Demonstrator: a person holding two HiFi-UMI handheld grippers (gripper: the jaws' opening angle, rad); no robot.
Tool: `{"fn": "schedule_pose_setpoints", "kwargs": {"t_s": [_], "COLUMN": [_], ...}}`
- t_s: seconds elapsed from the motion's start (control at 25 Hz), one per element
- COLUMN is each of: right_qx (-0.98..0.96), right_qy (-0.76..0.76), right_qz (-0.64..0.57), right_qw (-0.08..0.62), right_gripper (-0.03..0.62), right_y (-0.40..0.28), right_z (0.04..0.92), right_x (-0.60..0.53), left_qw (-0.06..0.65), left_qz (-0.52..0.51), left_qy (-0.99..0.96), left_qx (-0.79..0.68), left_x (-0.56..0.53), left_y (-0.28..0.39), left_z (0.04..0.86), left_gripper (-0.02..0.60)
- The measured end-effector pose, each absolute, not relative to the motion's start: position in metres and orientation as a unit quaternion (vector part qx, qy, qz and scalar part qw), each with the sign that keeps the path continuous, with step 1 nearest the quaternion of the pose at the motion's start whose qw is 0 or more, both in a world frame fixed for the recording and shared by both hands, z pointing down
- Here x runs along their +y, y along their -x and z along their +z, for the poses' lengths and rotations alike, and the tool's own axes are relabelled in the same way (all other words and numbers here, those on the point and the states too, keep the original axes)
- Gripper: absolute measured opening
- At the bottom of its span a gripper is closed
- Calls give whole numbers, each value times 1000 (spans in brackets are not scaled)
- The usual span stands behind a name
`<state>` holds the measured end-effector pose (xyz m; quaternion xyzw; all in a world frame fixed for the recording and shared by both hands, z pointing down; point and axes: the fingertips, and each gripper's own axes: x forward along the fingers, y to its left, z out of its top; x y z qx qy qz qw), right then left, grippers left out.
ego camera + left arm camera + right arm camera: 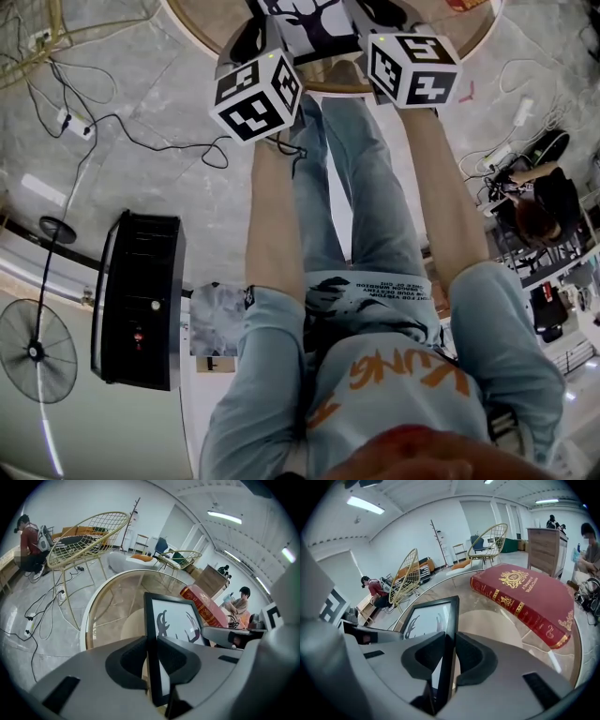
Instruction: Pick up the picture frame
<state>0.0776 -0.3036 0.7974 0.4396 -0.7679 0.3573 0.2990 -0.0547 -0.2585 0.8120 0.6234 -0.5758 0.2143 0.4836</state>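
Currently, picture frame (171, 620): upright between the two grippers over the round glass table (86, 620), its antler print facing the person.
Left gripper (153, 656): jaws pinched on the frame's left black border, pads pressed flat against front and back.
Right gripper (449, 656): jaws clamped the same way on the opposite border.
Why a grip on each side: judged from the pose, two opposed holds keep the thin frame from swinging or tipping, and the pads sit on the border, not on the print.
Red book (529, 592): lies flat on the table beyond the frame, apart from it and not in the way.
Hidden, gripper views: the gripper bodies cover the frame's bottom edge, so I cannot tell whether it is clear of the glass.
Hidden, head view: the marker cubes (256, 96) mask the jaws, and the picture's top edge cuts the frame off.
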Motion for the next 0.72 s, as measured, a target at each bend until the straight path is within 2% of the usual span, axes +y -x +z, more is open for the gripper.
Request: {"fn": "schedule_pose_setpoints", "kwargs": {"t_s": [0.32,0.72], "right_qx": [-769,-779], "right_qy": [-458,-481], "right_qz": [360,336], "right_qw": [264,221], "right_gripper": [67,66], "right_y": [-74,-60], "right_z": [759,658], "right_x": [-282,-273], "left_qw": [456,417], "left_qz": [205,186], "left_qy": [-646,-672], "left_qx": [-577,-583], "left_x": [-244,-240], "left_y": [62,79], "left_z": [768,664], "left_gripper": [78,78]}}
